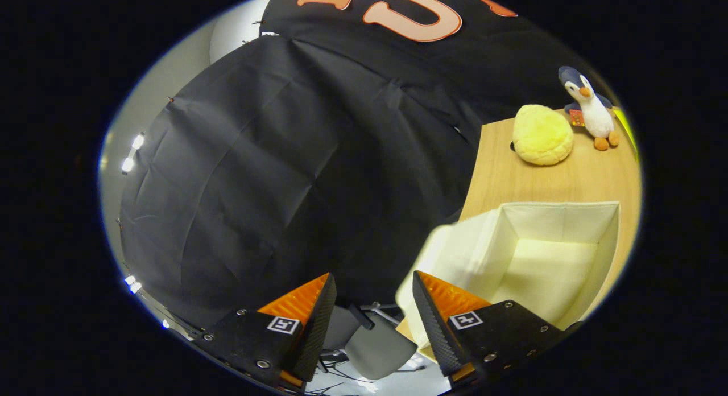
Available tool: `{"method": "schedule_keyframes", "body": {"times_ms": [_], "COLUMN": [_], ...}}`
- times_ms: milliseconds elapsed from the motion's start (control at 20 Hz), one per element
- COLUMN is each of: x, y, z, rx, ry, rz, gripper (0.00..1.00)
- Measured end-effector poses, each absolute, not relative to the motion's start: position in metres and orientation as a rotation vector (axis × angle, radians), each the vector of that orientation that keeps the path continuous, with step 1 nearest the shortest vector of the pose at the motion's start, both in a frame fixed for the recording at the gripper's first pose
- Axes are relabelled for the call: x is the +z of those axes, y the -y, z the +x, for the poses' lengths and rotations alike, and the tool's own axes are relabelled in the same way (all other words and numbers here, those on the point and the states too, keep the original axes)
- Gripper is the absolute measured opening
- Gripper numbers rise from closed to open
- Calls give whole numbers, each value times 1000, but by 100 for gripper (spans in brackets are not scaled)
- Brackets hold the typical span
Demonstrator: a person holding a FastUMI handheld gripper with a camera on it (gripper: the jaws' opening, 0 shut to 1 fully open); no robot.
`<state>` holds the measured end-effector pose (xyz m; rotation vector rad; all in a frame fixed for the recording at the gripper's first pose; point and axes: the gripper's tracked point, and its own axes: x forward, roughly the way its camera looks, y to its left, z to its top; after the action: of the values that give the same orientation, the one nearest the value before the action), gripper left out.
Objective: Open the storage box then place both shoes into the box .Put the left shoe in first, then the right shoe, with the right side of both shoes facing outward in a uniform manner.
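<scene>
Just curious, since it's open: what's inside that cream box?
The storage box looks empty: bare cream floor and walls, no shoes. The near corner is hidden behind one finger of the open gripper, which holds nothing.

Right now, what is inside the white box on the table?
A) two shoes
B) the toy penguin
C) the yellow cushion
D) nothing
D: the box is open with a bare floor, and the penguin and cushion sit beyond it on the table; the gripper jaws are open, holding nothing.
</scene>
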<state>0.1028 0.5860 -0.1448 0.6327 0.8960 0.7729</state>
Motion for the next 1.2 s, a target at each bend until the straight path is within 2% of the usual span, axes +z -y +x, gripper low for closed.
{"method": "schedule_keyframes", "body": {"times_ms": [150,350,800,1200], "x": [-158,-178,-234,-318], "y": [-542,-467,-308,-182], "z": [108,103,79,29], "rx": [711,624,383,122], "ry": [-853,-799,-783,-875], "rz": [565,448,208,71], "gripper": [91,96,97,95]}}
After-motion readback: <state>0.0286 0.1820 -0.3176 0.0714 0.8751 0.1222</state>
